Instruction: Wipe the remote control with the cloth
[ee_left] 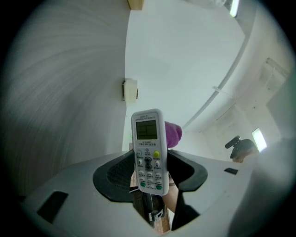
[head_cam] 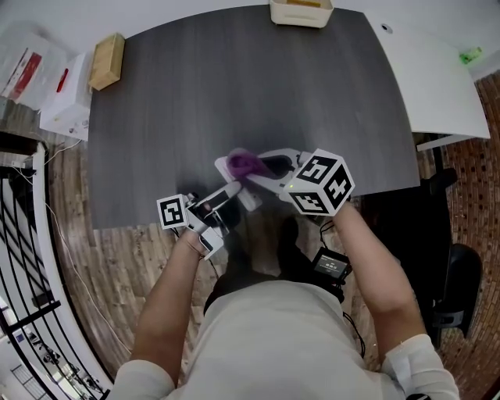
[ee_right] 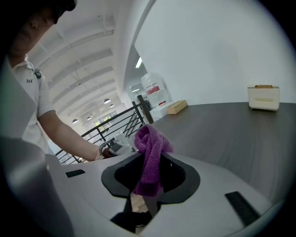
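A white remote control (ee_left: 149,152) with a small screen and several buttons stands upright between the jaws of my left gripper (ee_left: 149,172), which is shut on its lower half. A purple cloth (ee_right: 150,157) hangs bunched from my right gripper (ee_right: 149,179), whose jaws are shut on it. In the left gripper view the cloth (ee_left: 174,134) shows just behind the remote's right edge. In the head view both grippers meet at the near edge of the dark table (head_cam: 234,86), the cloth (head_cam: 246,163) at the tip of the right gripper (head_cam: 258,168) and the left gripper (head_cam: 228,195) just below it.
A wooden block (head_cam: 107,61) lies at the table's far left corner and a cream box (head_cam: 301,12) at its far edge. A white table (head_cam: 437,70) adjoins on the right. White boxes (head_cam: 66,101) and a black railing (head_cam: 23,258) stand left; a dark chair (head_cam: 461,281) stands right.
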Motion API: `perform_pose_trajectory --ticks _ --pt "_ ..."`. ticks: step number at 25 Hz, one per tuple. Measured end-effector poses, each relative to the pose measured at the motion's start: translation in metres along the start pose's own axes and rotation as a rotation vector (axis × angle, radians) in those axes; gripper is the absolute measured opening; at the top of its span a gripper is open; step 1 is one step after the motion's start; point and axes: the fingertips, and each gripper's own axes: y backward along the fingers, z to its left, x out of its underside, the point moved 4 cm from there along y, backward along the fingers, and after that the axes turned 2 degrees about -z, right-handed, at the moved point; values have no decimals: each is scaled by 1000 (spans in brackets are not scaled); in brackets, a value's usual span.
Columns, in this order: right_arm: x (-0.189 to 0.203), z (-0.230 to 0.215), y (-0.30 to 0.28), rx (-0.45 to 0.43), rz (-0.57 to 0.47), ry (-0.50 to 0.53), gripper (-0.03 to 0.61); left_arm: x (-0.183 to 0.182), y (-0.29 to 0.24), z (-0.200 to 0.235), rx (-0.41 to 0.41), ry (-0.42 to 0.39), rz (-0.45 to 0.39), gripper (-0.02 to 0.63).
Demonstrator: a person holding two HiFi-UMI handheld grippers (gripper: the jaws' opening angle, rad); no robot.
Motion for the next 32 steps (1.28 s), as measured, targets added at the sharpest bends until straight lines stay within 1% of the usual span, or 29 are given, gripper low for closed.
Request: perform_pose_trajectory --ticks 3,7,11,15,20,23,27,29,32 --pt "6 5 7 -16 5 3 106 -1 2 1 6 0 -36 220" --pt "11 11 14 -4 2 11 106 0 2 3 9 3 -55 220" --pt "14 14 18 4 11 22 106 4 1 3 16 18 -63 220" --pt "19 16 21 7 -3 -3 106 7 2 3 27 35 -75 221" --pt "27 23 30 14 -26 -19 106 15 2 2 35 29 -66 221" --pt "32 25 35 19 -54 -64 106 17 1 1 48 33 -78 221" --pt "42 25 40 29 -98 -156 106 10 3 1 71 50 -156 221" --pt "46 27 40 45 -90 -146 106 7 2 2 50 36 -161 221" --pt "48 35 37 77 -33 -50 106 5 1 5 2 27 -180 221"
